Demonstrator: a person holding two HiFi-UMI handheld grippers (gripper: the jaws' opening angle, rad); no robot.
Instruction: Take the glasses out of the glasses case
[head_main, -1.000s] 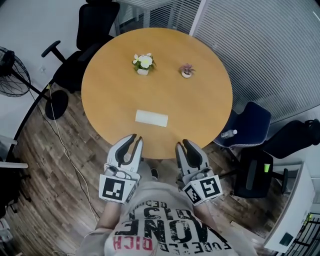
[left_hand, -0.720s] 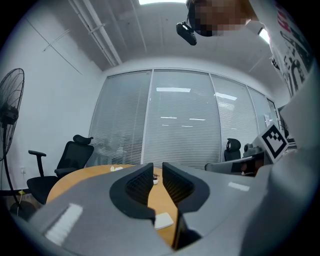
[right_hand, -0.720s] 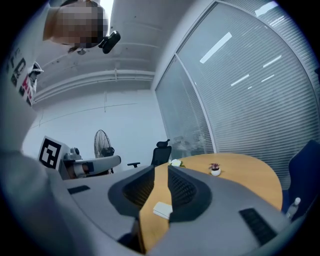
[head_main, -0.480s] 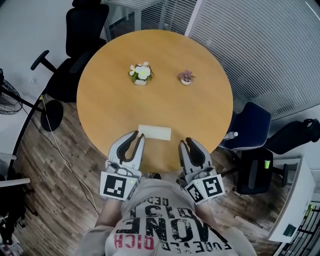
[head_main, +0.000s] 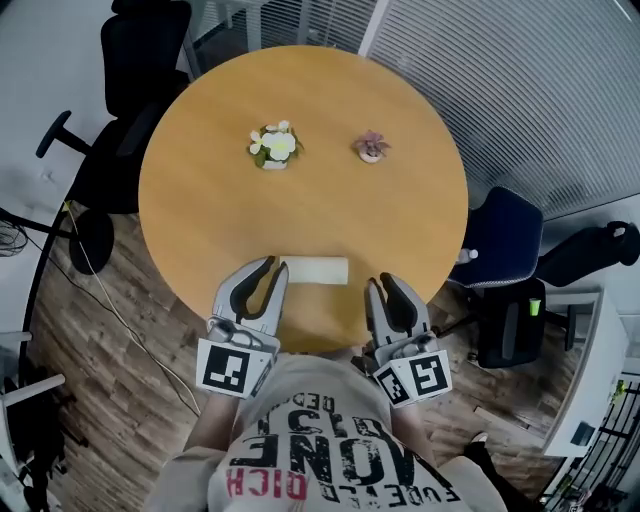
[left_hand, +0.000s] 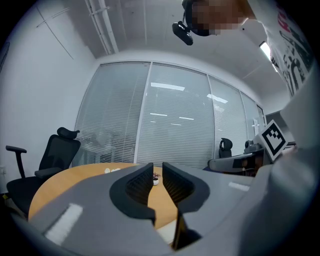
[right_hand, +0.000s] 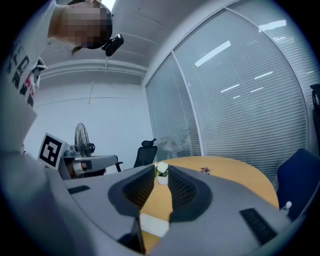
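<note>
A closed white glasses case (head_main: 317, 270) lies flat near the front edge of the round wooden table (head_main: 300, 205). My left gripper (head_main: 274, 263) reaches over the table edge just left of the case. Its jaws stand a little apart with nothing between them. My right gripper (head_main: 380, 281) sits just right of the case, also with a narrow empty gap. In the right gripper view the case (right_hand: 154, 225) shows low between the jaws of the right gripper (right_hand: 161, 172). The left gripper view looks past the left gripper (left_hand: 157, 167) at the tabletop.
A white flower pot (head_main: 272, 147) and a small pink plant (head_main: 371, 147) stand at the table's far side. A black office chair (head_main: 130, 60) is at the far left. A blue chair (head_main: 500, 235) and another black chair (head_main: 510, 325) stand on the right.
Both grippers have moved forward over the table's front edge. The case, earlier ahead of them, now lies between their tips. The jaws' gaps look unchanged.
</note>
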